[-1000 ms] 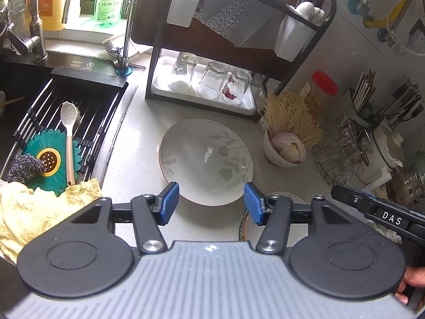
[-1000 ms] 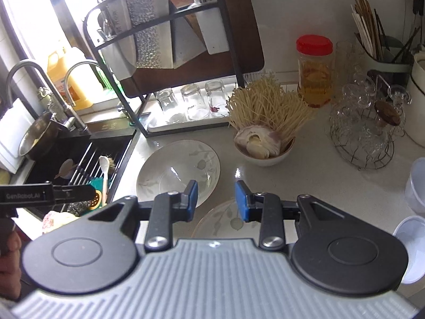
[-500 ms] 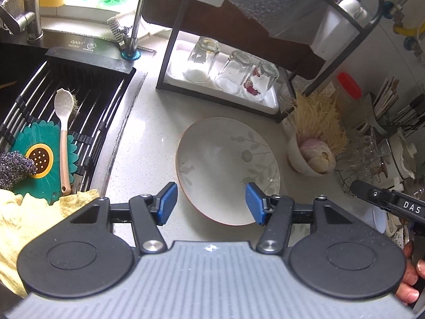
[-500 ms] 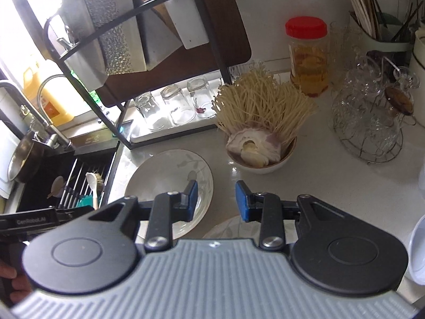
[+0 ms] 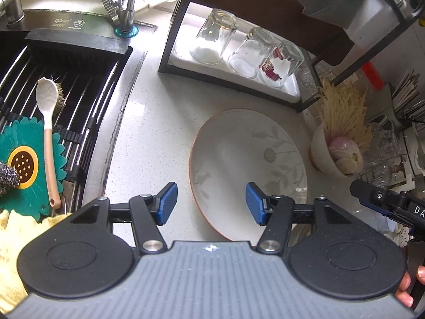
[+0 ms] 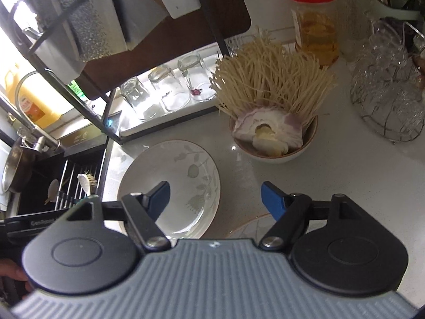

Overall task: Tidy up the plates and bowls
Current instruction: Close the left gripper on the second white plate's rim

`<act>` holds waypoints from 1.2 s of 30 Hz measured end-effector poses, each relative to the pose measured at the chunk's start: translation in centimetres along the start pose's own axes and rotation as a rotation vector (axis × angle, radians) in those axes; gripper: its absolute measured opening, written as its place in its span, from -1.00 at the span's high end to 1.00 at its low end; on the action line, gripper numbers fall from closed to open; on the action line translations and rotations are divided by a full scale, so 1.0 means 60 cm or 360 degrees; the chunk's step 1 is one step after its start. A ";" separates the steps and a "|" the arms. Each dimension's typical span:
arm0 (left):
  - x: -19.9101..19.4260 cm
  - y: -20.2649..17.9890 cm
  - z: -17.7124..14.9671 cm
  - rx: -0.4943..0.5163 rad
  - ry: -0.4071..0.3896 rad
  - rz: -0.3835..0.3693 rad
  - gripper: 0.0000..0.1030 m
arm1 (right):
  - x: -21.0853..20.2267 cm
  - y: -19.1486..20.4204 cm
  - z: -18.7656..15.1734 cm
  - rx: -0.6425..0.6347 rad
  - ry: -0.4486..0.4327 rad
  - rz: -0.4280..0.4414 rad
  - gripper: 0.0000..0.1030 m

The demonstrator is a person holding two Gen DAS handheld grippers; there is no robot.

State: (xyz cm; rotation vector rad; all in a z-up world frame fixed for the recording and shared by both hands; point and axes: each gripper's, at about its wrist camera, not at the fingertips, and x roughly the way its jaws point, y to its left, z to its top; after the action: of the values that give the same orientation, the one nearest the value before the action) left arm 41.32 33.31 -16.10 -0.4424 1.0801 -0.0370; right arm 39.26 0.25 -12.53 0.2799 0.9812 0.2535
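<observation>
— Across the pale speckled counter point(image 5: 159, 122), what do we have, biggest first?

— We see the black-framed dish rack point(image 5: 170, 40) standing at the back, with three upturned glasses point(image 5: 216, 37) on its white tray. To the left of it lies the sink point(image 5: 66, 61), covered by a ribbed drying grid that carries a green flower-shaped mat point(image 5: 24, 159) and a pale spoon point(image 5: 47, 122).

— And the things we must sort?

— We find the large leaf-patterned plate point(image 5: 247, 164) lying flat on the counter in front of the rack. Just to its right stands a bowl point(image 6: 273, 148) filled with thin dried noodles and garlic skins, close to the plate; we cannot tell whether they touch. A second plate point(image 6: 247, 228) shows only its rim at the lower edge of the right wrist view, near the first one.

— Where are our grippers?

— Our left gripper point(image 5: 211, 203) hovers over the near edge of the large plate, its jaws wide apart with nothing between them. Our right gripper point(image 6: 215, 200) hangs above the counter between the two plates, jaws likewise spread and holding nothing.

— Anything smaller?

— A red-lidded jar point(image 6: 313, 26) behind the bowl.
</observation>
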 end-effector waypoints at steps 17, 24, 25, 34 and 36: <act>0.093 0.017 0.062 0.0232 0.0082 -0.0041 -0.18 | 0.133 0.032 0.014 0.0008 0.0200 -0.0038 -0.07; 0.112 0.026 0.072 0.0278 0.0121 -0.0072 0.14 | 0.147 0.027 -0.001 0.0052 0.0221 -0.0104 0.33; 0.114 0.027 0.073 0.0285 0.0125 -0.0072 0.20 | 0.148 0.026 -0.003 0.0053 0.0223 -0.0103 0.36; 0.132 0.034 0.072 0.0331 0.0176 -0.0142 0.63 | 0.158 0.034 -0.007 0.0047 0.0229 -0.0111 0.61; 0.135 0.034 0.073 0.0329 0.0174 -0.0151 0.65 | 0.159 0.036 -0.007 0.0040 0.0214 -0.0115 0.62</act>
State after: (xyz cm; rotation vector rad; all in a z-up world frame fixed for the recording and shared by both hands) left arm 48.58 34.67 -21.96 -0.3073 1.1487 -0.2574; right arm 43.84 5.50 -19.44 0.2522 1.1256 0.1959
